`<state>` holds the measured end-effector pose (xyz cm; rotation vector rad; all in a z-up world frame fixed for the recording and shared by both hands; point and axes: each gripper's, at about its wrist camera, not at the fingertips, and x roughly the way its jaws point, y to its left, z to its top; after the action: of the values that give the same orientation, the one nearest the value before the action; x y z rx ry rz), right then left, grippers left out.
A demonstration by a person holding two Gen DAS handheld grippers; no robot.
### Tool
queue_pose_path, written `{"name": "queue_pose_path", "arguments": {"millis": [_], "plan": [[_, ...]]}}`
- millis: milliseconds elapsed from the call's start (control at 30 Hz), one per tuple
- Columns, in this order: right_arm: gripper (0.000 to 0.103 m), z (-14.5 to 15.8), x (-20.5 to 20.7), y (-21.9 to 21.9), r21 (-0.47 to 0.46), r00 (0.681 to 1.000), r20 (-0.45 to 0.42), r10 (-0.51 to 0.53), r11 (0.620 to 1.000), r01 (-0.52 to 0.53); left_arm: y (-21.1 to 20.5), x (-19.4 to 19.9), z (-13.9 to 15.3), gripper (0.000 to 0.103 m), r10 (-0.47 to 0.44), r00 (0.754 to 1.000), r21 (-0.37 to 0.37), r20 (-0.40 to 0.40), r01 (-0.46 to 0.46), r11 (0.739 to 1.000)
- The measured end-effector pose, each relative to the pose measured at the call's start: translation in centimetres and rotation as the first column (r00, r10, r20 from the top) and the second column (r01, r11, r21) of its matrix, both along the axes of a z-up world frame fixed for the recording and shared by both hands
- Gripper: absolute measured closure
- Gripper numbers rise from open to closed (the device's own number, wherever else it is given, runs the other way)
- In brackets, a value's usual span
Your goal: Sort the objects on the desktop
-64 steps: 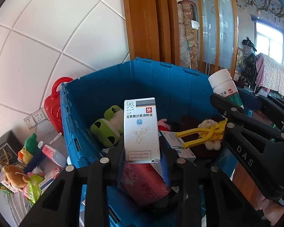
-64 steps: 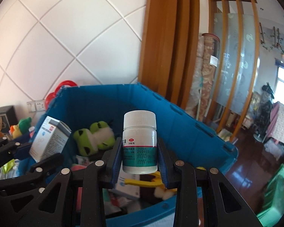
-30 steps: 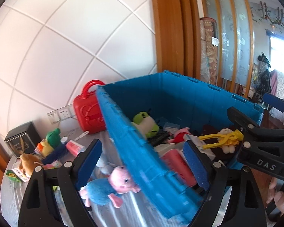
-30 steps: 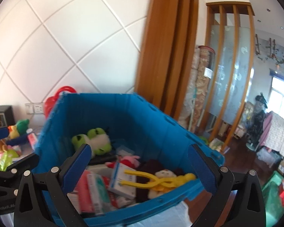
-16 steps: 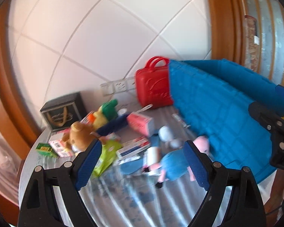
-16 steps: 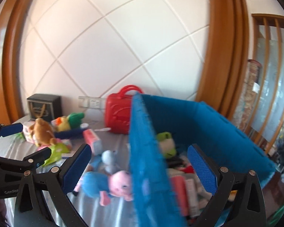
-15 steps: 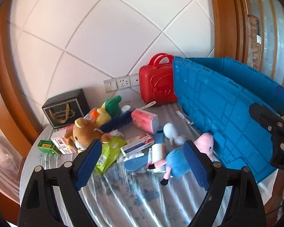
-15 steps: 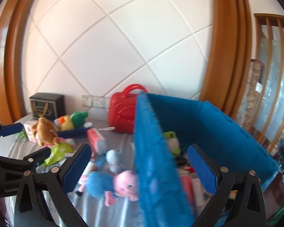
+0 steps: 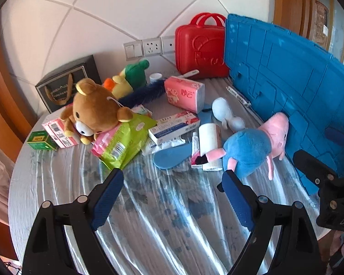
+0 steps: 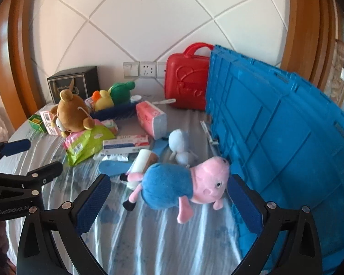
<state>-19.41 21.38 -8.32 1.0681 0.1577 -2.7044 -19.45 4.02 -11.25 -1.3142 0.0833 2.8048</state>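
Plush toys (image 10: 178, 188): four; crate (image 10: 275, 137): one

A pink-and-blue pig plush (image 10: 181, 186) lies on its side against the blue crate (image 10: 275, 142). Behind it sit a white bottle (image 9: 209, 146), medicine boxes (image 9: 174, 128), a pink tissue pack (image 9: 184, 92) and a brown bear (image 9: 94, 112) atop a green pouch (image 9: 123, 143).

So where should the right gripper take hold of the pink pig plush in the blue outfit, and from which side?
Probably across the blue body, coming down from above. The pig plush lies on its side with its snout near the blue crate, so the rounded torso is the broadest, clearest part. The open right gripper already straddles it.
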Motion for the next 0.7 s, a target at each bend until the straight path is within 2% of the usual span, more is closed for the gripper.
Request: {"name": "queue_pose_path", "arguments": {"millis": [67, 233, 333, 400, 500, 533, 567, 633, 700], "plan": [[0.000, -1.6, -0.3, 0.6, -0.043, 0.999, 0.042, -0.003, 0.999, 0.005, 0.9, -0.6, -1.6, 0.015, -0.030, 0.999, 0.007, 0.030, 0.030, 1.000], [0.002, -5.8, -0.8, 2.0, -0.055, 0.988, 0.143, -0.051, 0.997, 0.059, 3.4, -2.5, -6.0, 0.015, -0.105, 0.989, 0.010, 0.104, 0.105, 0.994], [0.011, -7.5, -0.8, 2.6, -0.040, 0.981, 0.183, -0.069, 0.996, 0.077, 5.1, -4.0, -8.5, 0.015, -0.134, 0.982, 0.023, 0.134, 0.132, 0.991], [0.016, -8.6, -0.9, 3.0, -0.031, 0.976, 0.206, -0.076, 0.996, 0.084, 6.3, -5.0, -9.7, 0.021, -0.150, 0.979, 0.025, 0.138, 0.148, 0.989], [0.020, -9.5, -1.2, 3.8, -0.023, 0.970, 0.222, -0.095, 0.994, 0.103, 7.7, -6.3, -11.0, 0.033, -0.174, 0.972, 0.044, 0.159, 0.169, 0.985], [0.020, -9.7, -1.3, 4.1, -0.023, 0.969, 0.228, -0.098, 0.994, 0.106, 8.0, -6.7, -11.4, 0.048, -0.174, 0.970, 0.045, 0.170, 0.169, 0.985], [0.021, -9.9, -1.6, 4.2, -0.025, 0.966, 0.236, -0.101, 0.994, 0.110, 8.2, -6.9, -11.8, 0.069, -0.178, 0.967, 0.049, 0.181, 0.171, 0.984], [0.022, -10.1, -2.1, 4.5, -0.030, 0.963, 0.246, -0.106, 0.993, 0.117, 8.1, -7.2, -12.5, 0.097, -0.162, 0.964, 0.050, 0.212, 0.155, 0.987], [0.022, -10.3, -2.7, 4.7, -0.036, 0.962, 0.253, -0.107, 0.992, 0.120, 6.9, -6.9, -12.1, 0.097, -0.133, 0.972, 0.051, 0.194, 0.125, 0.991]]}}
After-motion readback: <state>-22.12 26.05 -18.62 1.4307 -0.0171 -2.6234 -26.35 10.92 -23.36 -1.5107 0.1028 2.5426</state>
